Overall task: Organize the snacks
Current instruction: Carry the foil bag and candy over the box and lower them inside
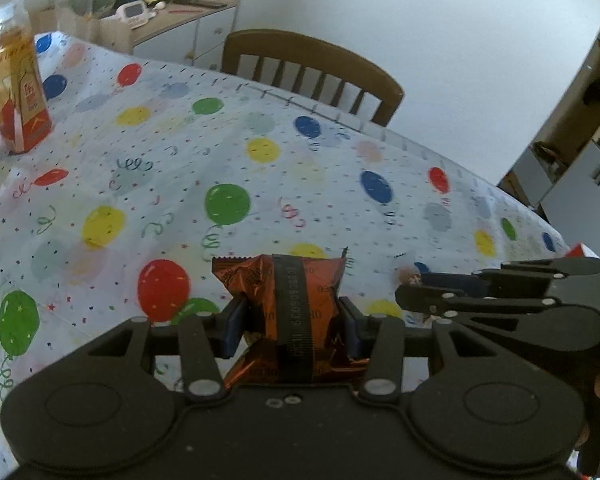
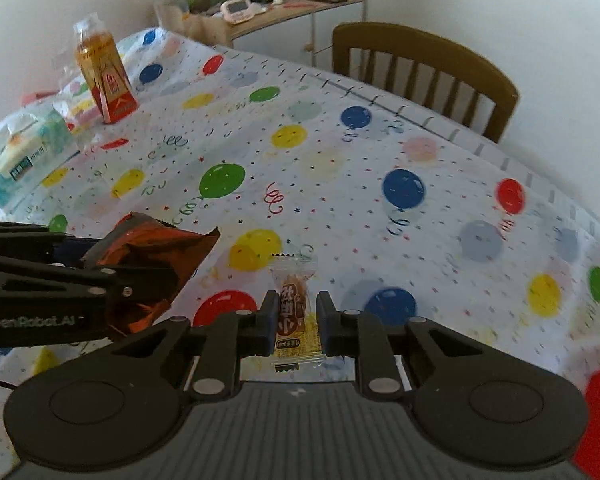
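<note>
So both grippers were loaded up at this point. The left gripper (image 1: 292, 324) had its fingers clamped on an orange foil snack packet (image 1: 296, 300), squeezing it at the sides so the foil crumpled, and it was held up off the balloon tablecloth (image 1: 228, 152). The right gripper (image 2: 294, 320) had its fingers closed on a small clear-wrapped candy (image 2: 294, 308) with a brown and yellow label, also lifted above the table near its front edge. The 2 grippers sat just beside each other; from the right wrist view the left one and its foil packet showed at the left side.

Progress-wise I'd call it early to middle. 2 snacks were picked up, but neither was set down anywhere, and I couldn't see any tray, box or obvious pile they were meant for. Toward the far left corner of the table stood an orange drink bottle (image 2: 106, 76) with a tissue pack (image 2: 24, 152) near it and some other wrapped stuff behind that, too blurry to name. A wooden chair (image 2: 424, 68) stood at the far edge. My guess is placing both snacks was what remained, plus whatever else needed sorting.
</note>
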`<state>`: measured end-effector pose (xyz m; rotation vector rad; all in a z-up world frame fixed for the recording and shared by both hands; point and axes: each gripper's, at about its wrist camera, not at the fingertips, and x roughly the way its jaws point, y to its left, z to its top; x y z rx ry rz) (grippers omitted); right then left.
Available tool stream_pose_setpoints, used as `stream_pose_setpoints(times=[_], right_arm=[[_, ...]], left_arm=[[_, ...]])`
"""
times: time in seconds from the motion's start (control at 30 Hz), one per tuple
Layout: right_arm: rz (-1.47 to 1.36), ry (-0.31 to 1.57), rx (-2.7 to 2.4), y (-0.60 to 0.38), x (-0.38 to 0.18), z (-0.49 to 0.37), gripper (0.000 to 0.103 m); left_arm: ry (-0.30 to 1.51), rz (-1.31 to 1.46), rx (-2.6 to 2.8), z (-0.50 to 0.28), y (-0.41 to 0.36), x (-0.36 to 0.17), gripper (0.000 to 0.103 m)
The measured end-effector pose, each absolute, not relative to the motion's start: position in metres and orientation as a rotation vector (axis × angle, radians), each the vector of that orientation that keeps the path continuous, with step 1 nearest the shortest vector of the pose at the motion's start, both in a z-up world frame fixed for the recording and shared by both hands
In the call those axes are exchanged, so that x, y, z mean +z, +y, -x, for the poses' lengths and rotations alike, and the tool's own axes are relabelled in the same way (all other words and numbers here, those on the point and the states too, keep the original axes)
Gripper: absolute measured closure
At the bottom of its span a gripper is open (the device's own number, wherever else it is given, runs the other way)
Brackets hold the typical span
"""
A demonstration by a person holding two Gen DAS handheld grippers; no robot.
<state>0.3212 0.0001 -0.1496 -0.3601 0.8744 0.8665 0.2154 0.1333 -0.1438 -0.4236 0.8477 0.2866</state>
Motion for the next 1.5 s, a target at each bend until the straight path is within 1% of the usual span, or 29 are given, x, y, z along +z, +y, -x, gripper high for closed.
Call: stream_pose_setpoints(times=[0.47, 0.8, 1.0, 1.2, 1.5], right_arm=[[0.216, 0.798, 0.727, -0.100, -0.085, -0.277, 0.084], [0.122, 0.721, 0.604, -0.191, -0.050, -0.259, 0.083], [0.082, 0.699, 0.528, -0.251, -0.044, -0.259, 0.083], [0.046, 0.694, 0.442, -0.313, -0.049, -0.268, 0.083], [0.012, 0.715, 0.333, -0.387, -0.071, -0.291, 0.083]], left_arm=[[0.785, 0.308, 0.128, -0.202, 0.062, -0.089, 0.058], [0.740, 0.215, 0.006, -0.209, -0.013, -0.056, 0.057], [0.715, 0.143, -0.071, -0.219, -0.069, -0.040, 0.057], [0.707, 0.087, -0.124, -0.237, -0.122, -0.035, 0.057], [0.738, 0.033, -0.179, -0.272, -0.191, -0.047, 0.057]])
